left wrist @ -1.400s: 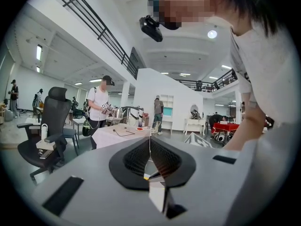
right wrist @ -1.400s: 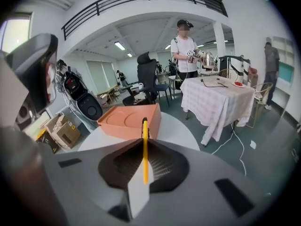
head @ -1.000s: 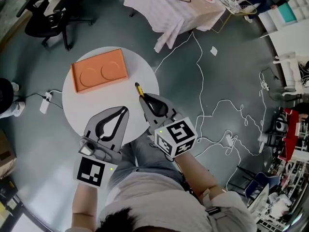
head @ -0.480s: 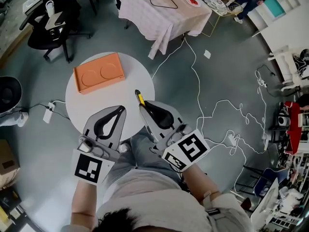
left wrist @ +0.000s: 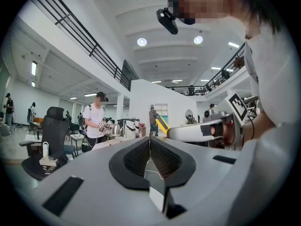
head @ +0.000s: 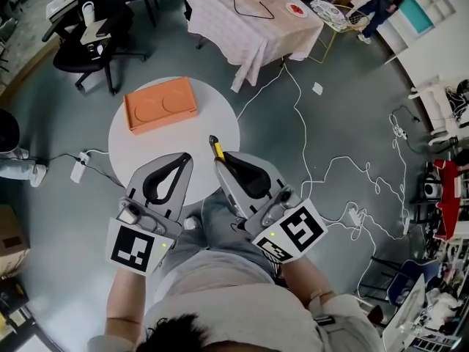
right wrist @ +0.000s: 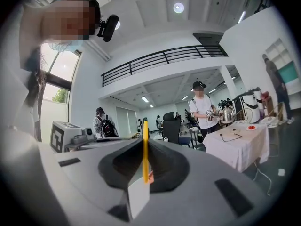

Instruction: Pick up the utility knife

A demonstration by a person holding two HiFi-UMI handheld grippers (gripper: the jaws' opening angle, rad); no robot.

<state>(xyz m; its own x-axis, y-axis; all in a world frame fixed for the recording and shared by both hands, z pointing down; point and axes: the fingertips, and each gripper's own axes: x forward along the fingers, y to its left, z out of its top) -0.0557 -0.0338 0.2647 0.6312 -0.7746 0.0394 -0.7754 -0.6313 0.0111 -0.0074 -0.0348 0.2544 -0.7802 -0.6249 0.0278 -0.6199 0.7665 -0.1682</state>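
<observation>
The utility knife [head: 214, 147], yellow with a black tip, sticks out of my right gripper [head: 218, 158], which is shut on it above the near right edge of the round white table [head: 139, 152]. In the right gripper view the knife [right wrist: 145, 149] stands as a thin yellow strip pinched between the dark pads of the right gripper [right wrist: 144, 139]. My left gripper [head: 187, 157] hovers beside it over the table's near edge, shut with nothing in it. In the left gripper view the left gripper [left wrist: 149, 138] has its jaws closed together, and the knife [left wrist: 161, 124] shows beyond them.
An orange tray [head: 161, 104] with two round hollows lies at the table's far side. Beyond stand a cloth-covered table [head: 249, 17] and a black office chair [head: 91, 31]. White cables [head: 322, 174] trail over the grey floor at right. A power strip [head: 78, 166] lies at left.
My right gripper has drawn back toward my body with the knife still in it. The left gripper has barely shifted. The view itself has drifted.
</observation>
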